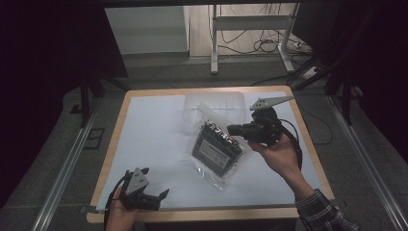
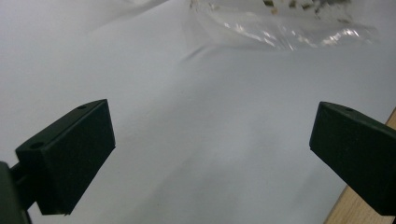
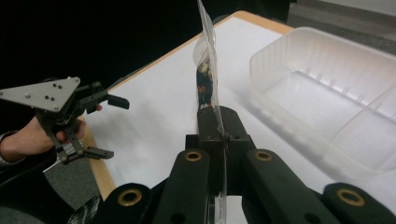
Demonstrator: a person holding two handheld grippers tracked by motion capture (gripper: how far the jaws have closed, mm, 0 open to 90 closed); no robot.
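While clear bag (image 1: 217, 147) is held aloft over table centre, pinched in right gripper (image 1: 235, 129), left gripper (image 1: 161, 197) idles agape, empty; transfer to plastic tray (image 1: 214, 103) judged next, requiring careful lowering.

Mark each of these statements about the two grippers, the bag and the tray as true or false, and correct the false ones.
1. The right gripper is shut on the clear bag. True.
2. The left gripper holds a corner of the bag. False: its jaws stand open with only the white table cover between them.
3. The plastic tray is packed full. False: its compartments are empty.
4. The bag has a dark, flat item inside. True.
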